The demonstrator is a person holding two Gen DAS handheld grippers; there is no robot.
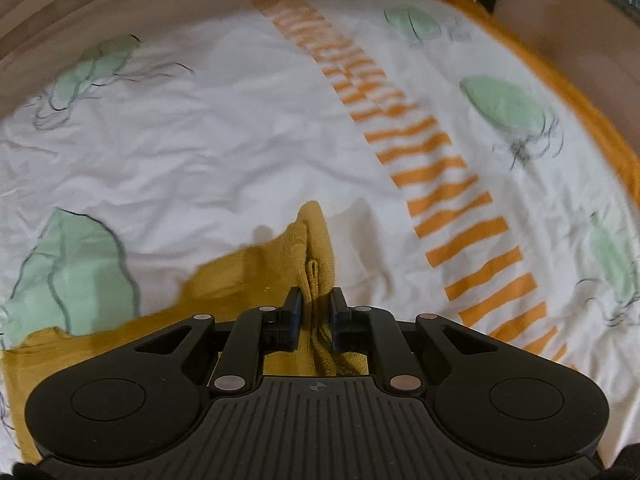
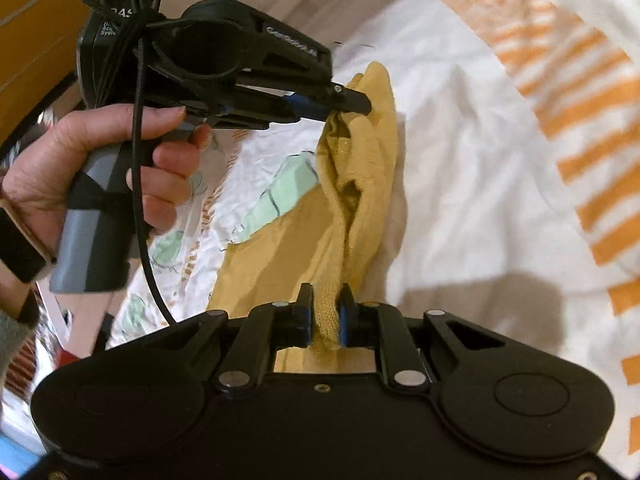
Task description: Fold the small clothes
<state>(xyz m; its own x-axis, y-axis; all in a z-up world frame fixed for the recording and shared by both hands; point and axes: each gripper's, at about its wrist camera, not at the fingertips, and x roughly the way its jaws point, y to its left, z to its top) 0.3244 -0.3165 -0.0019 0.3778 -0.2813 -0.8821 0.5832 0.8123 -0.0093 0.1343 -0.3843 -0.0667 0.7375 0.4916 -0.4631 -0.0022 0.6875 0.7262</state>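
Right wrist view showed two hand-held grippers and one yellow garment (image 2: 360,184) on a bedsheet (image 2: 472,160). Left hand-held gripper (image 2: 352,106) clamped its far end; right hand-held gripper (image 2: 326,308) clamped its near edge.

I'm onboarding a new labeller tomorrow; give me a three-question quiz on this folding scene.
1. True or false: both claws grip the same mustard-yellow knit garment.
2. What does the white bedsheet with orange stripes and green prints lie under: A) the garment, B) a basket, C) a plate?
3. Fill in: in the right wrist view, the hand holds the left claw by its grey ____.

Key: 1 true: the right claw also pinches it. 2 A. 3 handle.
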